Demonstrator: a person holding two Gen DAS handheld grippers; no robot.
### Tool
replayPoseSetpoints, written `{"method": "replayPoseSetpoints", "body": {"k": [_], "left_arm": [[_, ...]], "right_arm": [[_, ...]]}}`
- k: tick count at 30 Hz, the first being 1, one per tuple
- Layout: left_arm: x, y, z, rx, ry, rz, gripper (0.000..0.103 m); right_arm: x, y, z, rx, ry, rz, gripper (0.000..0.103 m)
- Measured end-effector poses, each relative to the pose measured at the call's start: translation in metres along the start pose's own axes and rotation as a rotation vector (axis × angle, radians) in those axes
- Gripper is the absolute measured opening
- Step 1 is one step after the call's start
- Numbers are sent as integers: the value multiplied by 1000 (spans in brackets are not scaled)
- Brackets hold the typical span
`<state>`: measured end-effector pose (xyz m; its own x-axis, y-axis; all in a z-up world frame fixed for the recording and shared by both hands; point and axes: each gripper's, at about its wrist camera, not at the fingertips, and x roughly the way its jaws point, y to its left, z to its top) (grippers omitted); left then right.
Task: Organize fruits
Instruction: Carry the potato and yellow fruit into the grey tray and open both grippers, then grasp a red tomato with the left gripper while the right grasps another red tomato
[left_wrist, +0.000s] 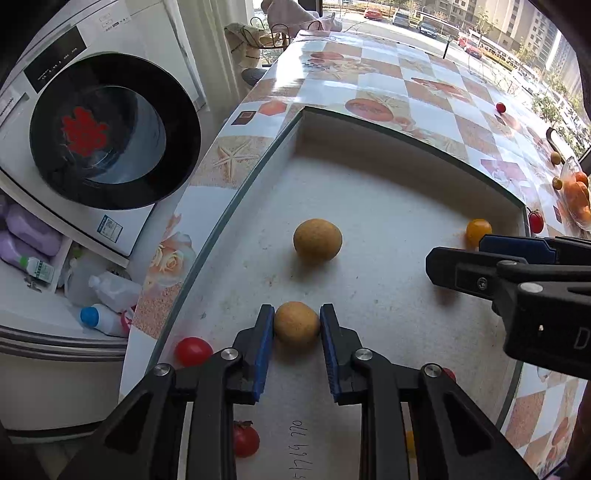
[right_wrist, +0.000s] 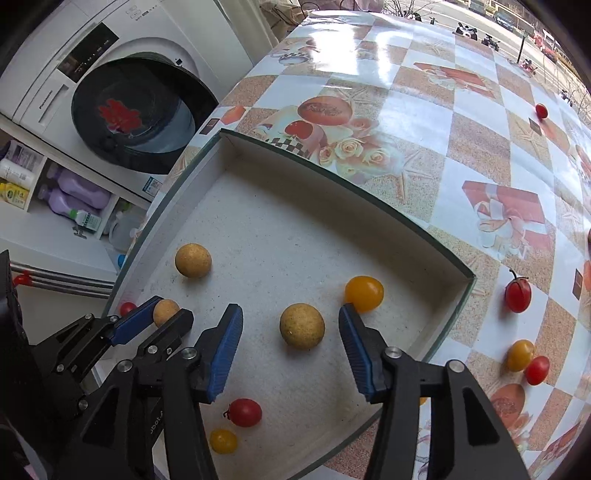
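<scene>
Left wrist view: left claw (left_wrist: 297, 325) has its blue pads against both sides of a tan, matte, round fruit (left_wrist: 296, 324) on the white tray (left_wrist: 369, 206) floor; it looks light and firm with a thin skin, so hold across its widest part, gently. Right wrist view: right claw (right_wrist: 291, 328) stands wide, holding nothing, straddling a second tan fruit (right_wrist: 302, 326) in the tray, with 1 yellow tomato (right_wrist: 364, 293) just beyond its right finger.

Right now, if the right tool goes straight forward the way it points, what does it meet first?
Probably the tan round fruit lying in the tray, directly ahead between the open right tool fingers; depth is uncertain.
</scene>
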<state>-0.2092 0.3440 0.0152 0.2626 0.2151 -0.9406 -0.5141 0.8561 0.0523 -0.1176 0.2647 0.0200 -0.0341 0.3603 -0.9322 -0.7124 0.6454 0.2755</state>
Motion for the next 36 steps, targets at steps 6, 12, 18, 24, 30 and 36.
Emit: {"method": "replayPoseSetpoints", "body": {"k": [6,12,18,24,30,36], "left_arm": [[-10,-5,0,17,-60,17,86],[-18,-16,5,62,-56,2,86],[-35,-43,15,118,-88,-26,86],[-52,-90,36,211,-131,-82,86],[-56,-146,56,325,-162,-143,86],[-36,-193,70,418,-146,-154,86]], "right_arm": [[-29,-15,-8,52,-52,20,71],[-55,-47,-25,122,-91,-9,73],[-75,-92,-54,180,-98,-98,73],[-80,-140,-79,267,-83,-172,73],[-83,-164,-91,289,-88,-196,73],[-85,-172,-96,258,-104,-195,71]]}}
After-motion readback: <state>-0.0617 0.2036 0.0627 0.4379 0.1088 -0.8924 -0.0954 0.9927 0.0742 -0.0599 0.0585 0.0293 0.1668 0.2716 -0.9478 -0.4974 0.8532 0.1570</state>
